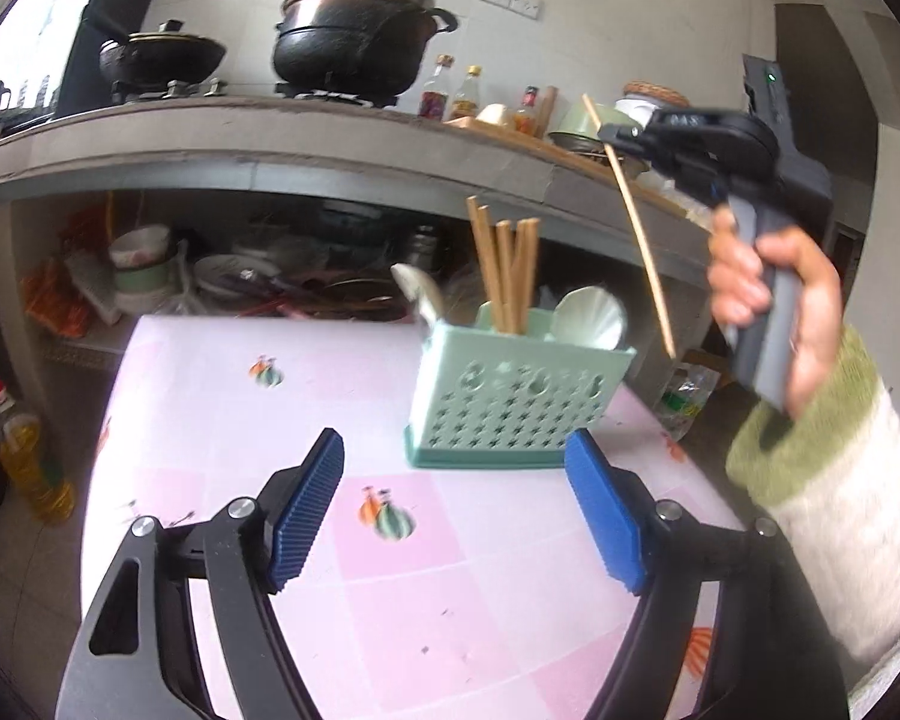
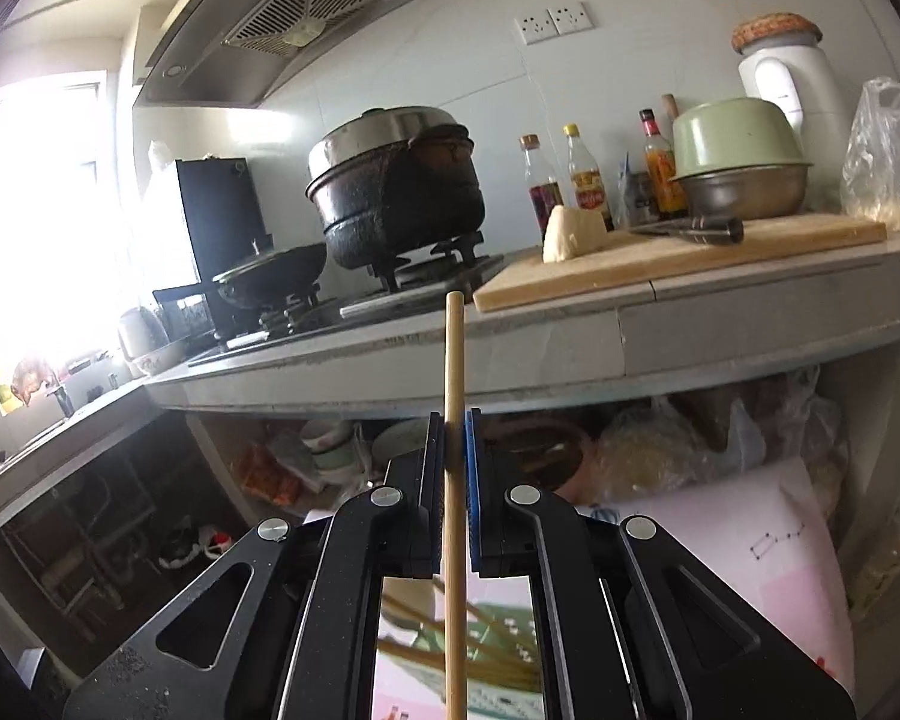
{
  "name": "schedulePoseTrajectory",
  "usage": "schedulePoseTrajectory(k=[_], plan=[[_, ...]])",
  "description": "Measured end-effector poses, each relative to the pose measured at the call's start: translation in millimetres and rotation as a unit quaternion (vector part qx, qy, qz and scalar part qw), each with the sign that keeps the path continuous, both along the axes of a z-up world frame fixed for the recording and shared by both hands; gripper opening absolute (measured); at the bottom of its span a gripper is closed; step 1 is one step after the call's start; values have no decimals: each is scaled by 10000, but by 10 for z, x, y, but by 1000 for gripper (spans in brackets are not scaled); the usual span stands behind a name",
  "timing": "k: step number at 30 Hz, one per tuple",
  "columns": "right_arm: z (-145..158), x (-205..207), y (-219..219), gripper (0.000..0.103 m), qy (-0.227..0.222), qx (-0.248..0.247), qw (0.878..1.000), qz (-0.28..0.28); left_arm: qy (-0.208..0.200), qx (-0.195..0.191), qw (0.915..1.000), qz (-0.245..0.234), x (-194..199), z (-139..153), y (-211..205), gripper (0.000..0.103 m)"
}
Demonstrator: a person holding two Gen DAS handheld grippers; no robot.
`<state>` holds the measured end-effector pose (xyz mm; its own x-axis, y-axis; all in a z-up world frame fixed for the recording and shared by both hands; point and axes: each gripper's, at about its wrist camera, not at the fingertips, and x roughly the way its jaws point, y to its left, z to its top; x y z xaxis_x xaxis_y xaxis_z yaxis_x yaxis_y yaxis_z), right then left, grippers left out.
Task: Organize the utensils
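The right gripper (image 1: 615,135), clamped on a near-upright chopstick (image 1: 636,228), hangs just above-right of the holder (image 1: 510,414); the left gripper (image 1: 456,516) gapes empty before it.

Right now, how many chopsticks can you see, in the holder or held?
6, though more may be hidden. Five stand upright in the green utensil holder at and. One chopstick is clamped in the right gripper, beside and above the holder.

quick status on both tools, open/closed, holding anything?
Left tool: open, holding nothing, above the table facing the green holder.
Right tool: closed on one chopstick.
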<state>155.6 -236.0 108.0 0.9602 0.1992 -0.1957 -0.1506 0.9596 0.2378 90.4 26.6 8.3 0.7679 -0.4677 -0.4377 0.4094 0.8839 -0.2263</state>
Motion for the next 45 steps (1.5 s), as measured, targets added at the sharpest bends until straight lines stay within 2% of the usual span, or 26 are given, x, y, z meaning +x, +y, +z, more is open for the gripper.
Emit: schedulePoseTrajectory(k=[6,9,12,19,24,29,34,40,45], plan=[[-6,407,131,5,-248,-406,9982,-354,57,109,9988,475,-94,-110,287,75],[-131,610,172,5,-119,-667,9962,-543,98,114,9978,641,-105,-139,392,76],[-308,690,147,5,80,-718,9954,-623,125,121,9971,742,-108,-153,469,76],[-532,543,70,5,276,-799,9946,-608,182,127,9968,763,-23,-167,463,76],[-585,305,-42,5,364,-709,9953,-549,222,86,9974,682,0,-168,364,77],[-637,-74,-95,9,570,-508,9965,-325,302,102,9974,651,28,-125,248,85],[-847,-508,22,56,1122,-616,9918,-42,315,275,9957,823,60,-56,59,95],[-1147,-898,272,77,1832,-1175,9747,-505,179,895,9861,1386,91,3,-228,97],[-1263,-1033,296,86,2127,-1238,9633,-1075,-147,1388,9747,1748,80,95,-384,97]])
